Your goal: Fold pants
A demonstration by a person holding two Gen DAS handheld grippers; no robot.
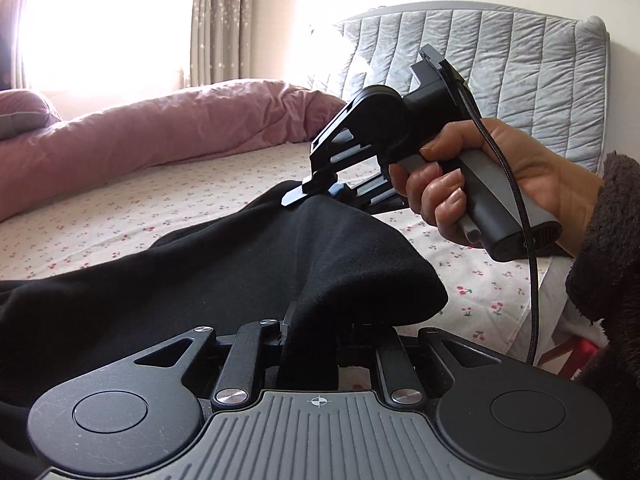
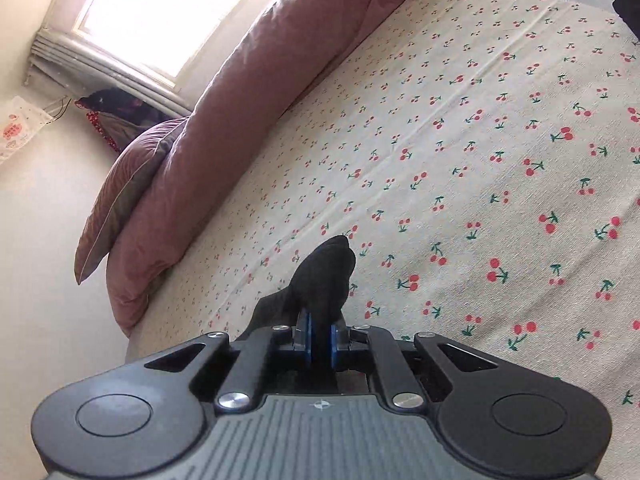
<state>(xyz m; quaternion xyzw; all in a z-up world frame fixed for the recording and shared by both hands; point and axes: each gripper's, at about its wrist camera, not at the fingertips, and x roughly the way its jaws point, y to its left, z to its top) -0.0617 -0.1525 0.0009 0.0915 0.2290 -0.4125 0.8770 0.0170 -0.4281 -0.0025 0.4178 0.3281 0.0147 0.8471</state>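
The black pants (image 1: 224, 264) hang stretched above the cherry-print bed sheet (image 1: 132, 216), held up at two spots. My left gripper (image 1: 310, 332) is shut on a bunched fold of the pants right in front of its camera. My right gripper (image 1: 304, 194) shows in the left wrist view, held by a hand, shut on the far edge of the pants. In the right wrist view my right gripper (image 2: 320, 340) is shut, and a tuft of the black pants (image 2: 324, 276) sticks out between the blue pads (image 2: 305, 336) above the sheet (image 2: 480, 140).
A rolled pink duvet (image 1: 160, 136) lies along the far side of the bed, also in the right wrist view (image 2: 224, 120). A grey quilted headboard (image 1: 500, 64) stands at the right. A bright window with curtains (image 1: 216, 20) is behind. The gripper cable (image 1: 528, 240) hangs down.
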